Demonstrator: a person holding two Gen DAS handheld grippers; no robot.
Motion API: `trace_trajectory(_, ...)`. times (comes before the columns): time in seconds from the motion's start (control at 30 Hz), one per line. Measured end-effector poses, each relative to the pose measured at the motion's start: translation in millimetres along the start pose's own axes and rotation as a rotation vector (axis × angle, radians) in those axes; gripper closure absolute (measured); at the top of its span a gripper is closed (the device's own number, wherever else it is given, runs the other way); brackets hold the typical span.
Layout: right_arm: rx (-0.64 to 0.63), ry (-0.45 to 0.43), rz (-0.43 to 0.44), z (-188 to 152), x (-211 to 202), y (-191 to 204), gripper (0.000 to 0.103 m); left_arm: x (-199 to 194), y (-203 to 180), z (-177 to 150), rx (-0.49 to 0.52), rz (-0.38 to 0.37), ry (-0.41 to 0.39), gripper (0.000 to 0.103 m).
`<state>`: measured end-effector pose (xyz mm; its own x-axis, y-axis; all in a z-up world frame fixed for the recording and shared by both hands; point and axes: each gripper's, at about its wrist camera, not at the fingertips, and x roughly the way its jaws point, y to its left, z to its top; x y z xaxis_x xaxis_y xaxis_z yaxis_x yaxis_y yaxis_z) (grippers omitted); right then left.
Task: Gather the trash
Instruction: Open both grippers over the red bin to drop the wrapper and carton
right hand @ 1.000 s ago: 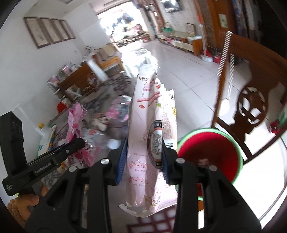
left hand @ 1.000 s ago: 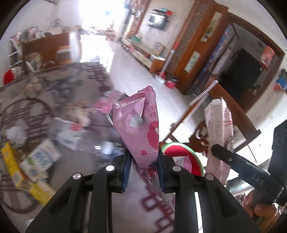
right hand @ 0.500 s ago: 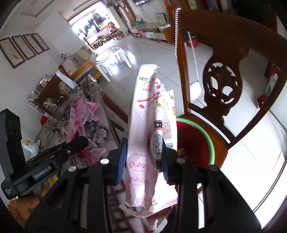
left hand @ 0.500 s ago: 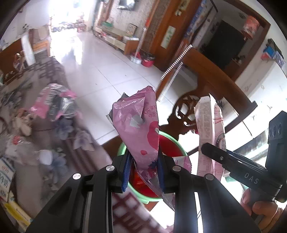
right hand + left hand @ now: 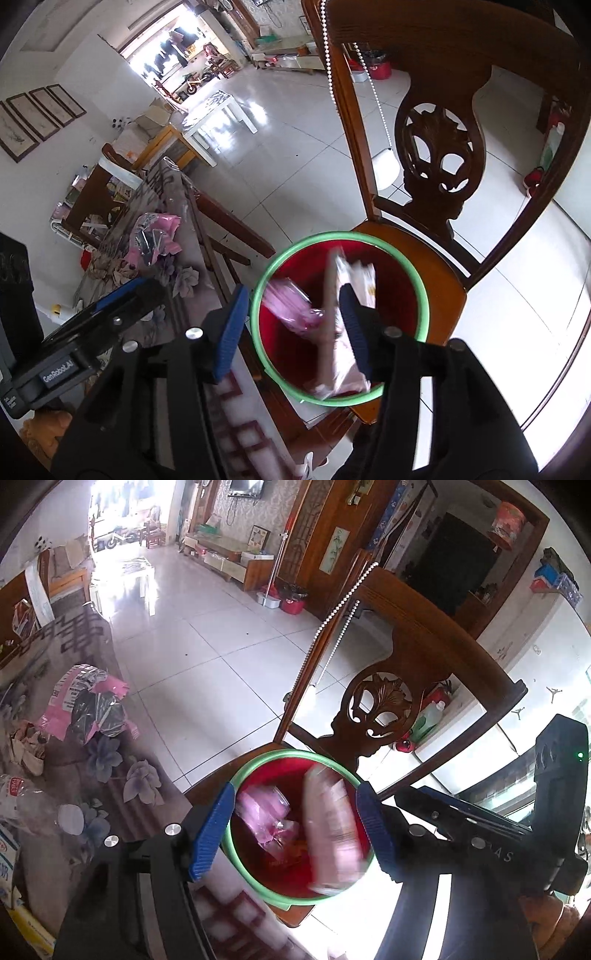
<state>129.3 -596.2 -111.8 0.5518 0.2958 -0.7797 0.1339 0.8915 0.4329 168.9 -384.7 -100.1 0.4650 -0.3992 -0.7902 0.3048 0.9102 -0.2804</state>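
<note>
in the left wrist view, a crumpled pink wrapper (image 5: 86,701) lay on the flowered tablecloth (image 5: 107,760) at the left of the frame, with a clear plastic bottle (image 5: 33,805) below it near the left edge. at lower centre sat the red bucket (image 5: 258,880) with its green rim, on the seat of a carved wooden chair (image 5: 380,701). inside it, on the left, lay the pink snack bag (image 5: 266,812), and to its right the pale pink-and-white bag (image 5: 332,823), blurred and streaked. the left gripper (image 5: 295,830) hung over the bucket with its blue pads spread wide on either side of the rim and nothing between them; its jaws had just been opening. the right gripper (image 5: 461,834) crossed the lower right of that frame. in the right wrist view, the same wrapper (image 5: 155,236) lay on the table at the left, and the bucket (image 5: 421,295) filled the centre with both bags in it. the right gripper (image 5: 291,328) stood partly apart above it, its jaws just opened and empty, the pale bag (image 5: 351,280) showing blurred beside the right pad. half a second earlier each gripper had pinched its bag upright above the bucket; by this moment both bags were in the bucket.
</note>
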Motion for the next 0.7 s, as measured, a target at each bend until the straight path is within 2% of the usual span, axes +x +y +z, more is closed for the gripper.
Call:
trace_trajectory(0.27, -0.027, -0.012, 0.017, -1, -2, 20, 0.053, -22, 26, -9, -0.072, 0.027, -0.031, 0.037)
trace_trajectory(0.53, -0.095, 0.018, 0.043, -15, 10, 68, 0.053, -61, 69, -28, -0.140, 0.060, -0.076, 0.036)
trace_trajectory(0.7, -0.144, 0.042, 0.057, -32, 18, 106, 0.053, -87, 106, -53, -0.200, 0.071, -0.088, 0.036)
